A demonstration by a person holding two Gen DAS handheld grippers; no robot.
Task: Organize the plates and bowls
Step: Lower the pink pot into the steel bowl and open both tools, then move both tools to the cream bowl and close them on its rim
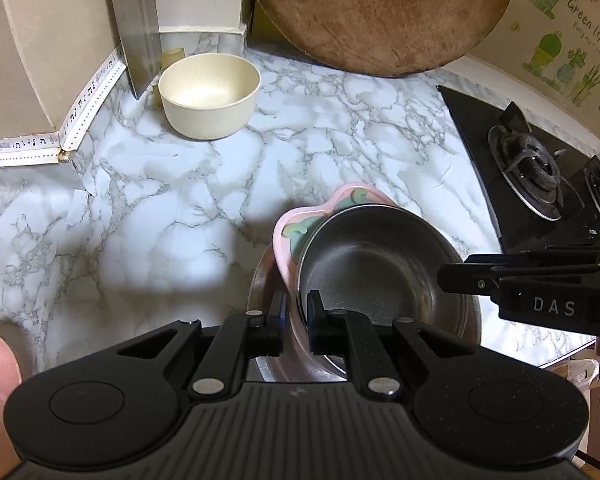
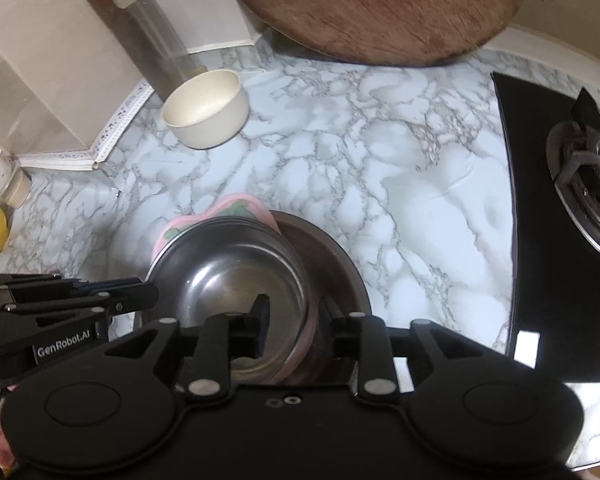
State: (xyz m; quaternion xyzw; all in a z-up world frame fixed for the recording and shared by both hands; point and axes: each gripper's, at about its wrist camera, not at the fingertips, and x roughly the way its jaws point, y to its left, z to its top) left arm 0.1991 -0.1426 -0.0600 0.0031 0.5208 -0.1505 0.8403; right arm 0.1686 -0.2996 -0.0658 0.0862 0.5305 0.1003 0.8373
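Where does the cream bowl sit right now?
In both views the cream bowl stands upright, far left on the marble counter, beside the cleaver blade, left of the leaning wooden board.

Open marble counter between cream bowl, stove and stacked dishes.

A marble-patterned tabletop carries a black gas stove at its right edge. Far behind the stove and to its left, a round wooden cutting board leans upright against the wall (a "Green life" plant sticker decorates that wall), and farther left a cleaver stands blade-down.
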